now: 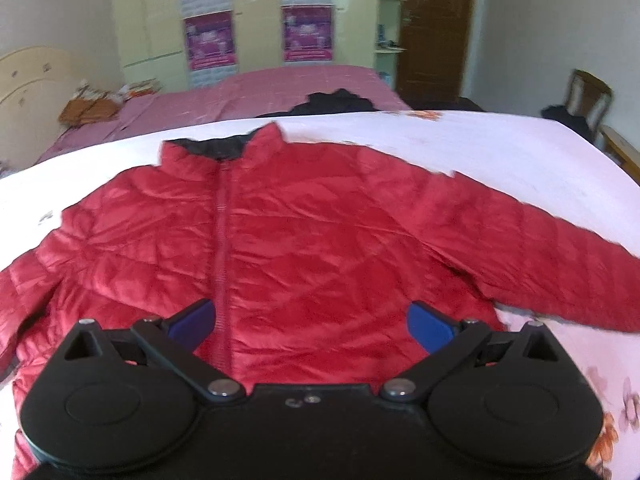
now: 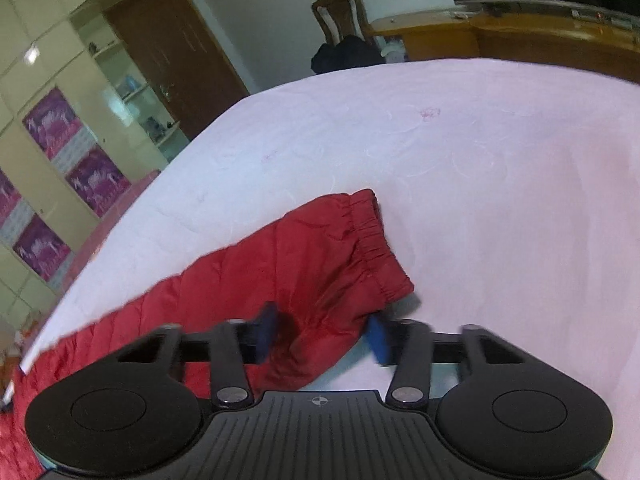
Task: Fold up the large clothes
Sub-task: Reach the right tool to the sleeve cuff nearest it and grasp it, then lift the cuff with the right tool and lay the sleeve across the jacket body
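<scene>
Location: a home bedroom, identified by the bed point(image 1: 500, 148) at frame centre, cream wardrobe point(image 1: 160, 20) at upper left, and wooden door point(image 1: 436, 28) at upper right.

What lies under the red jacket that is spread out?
Under the red puffer jacket lies a white sheet with floral print, visible all around it. The part of the sheet directly beneath the jacket is covered, so I cannot see it.

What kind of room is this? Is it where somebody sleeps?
Most likely a bedroom. The red jacket lies spread on a bed with a pale flowered sheet, a second bed with a pink cover stands behind it, and tall cream wardrobes line the far wall.
</scene>
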Demonstrator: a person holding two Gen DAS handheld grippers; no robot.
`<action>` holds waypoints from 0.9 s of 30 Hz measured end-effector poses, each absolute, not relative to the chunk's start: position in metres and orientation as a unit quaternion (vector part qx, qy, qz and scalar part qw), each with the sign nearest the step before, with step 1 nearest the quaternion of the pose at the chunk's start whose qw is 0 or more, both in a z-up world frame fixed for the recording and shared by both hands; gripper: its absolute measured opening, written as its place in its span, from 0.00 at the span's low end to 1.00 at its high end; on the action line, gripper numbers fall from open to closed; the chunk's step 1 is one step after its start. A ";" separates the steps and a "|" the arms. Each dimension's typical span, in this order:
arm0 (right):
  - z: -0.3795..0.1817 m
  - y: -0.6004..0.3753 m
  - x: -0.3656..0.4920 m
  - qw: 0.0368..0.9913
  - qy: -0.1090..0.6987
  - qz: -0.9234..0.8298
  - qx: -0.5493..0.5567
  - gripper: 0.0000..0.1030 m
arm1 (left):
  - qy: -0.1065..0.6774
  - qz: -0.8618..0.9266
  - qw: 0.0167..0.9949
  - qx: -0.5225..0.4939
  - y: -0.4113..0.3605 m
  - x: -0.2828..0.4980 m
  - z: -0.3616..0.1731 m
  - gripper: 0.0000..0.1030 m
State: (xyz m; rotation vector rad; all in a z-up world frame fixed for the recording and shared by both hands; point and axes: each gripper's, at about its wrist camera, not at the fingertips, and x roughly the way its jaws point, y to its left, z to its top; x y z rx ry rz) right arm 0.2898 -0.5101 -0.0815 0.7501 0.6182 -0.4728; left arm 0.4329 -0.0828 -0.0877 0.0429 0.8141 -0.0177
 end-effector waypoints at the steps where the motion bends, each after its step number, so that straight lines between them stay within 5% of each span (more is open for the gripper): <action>1: -0.082 -0.512 0.295 0.858 0.291 -0.224 0.358 0.11 | 0.397 0.001 0.918 0.015 -0.077 0.435 -0.087 0.99; 14: -0.001 -0.353 0.373 0.947 0.261 -0.009 0.189 0.05 | 0.403 0.045 0.914 -0.021 0.012 0.427 -0.074 0.92; 27: -0.014 -0.089 0.379 0.923 0.328 0.199 0.016 0.05 | 0.380 0.010 0.919 -0.106 0.106 0.448 -0.077 0.85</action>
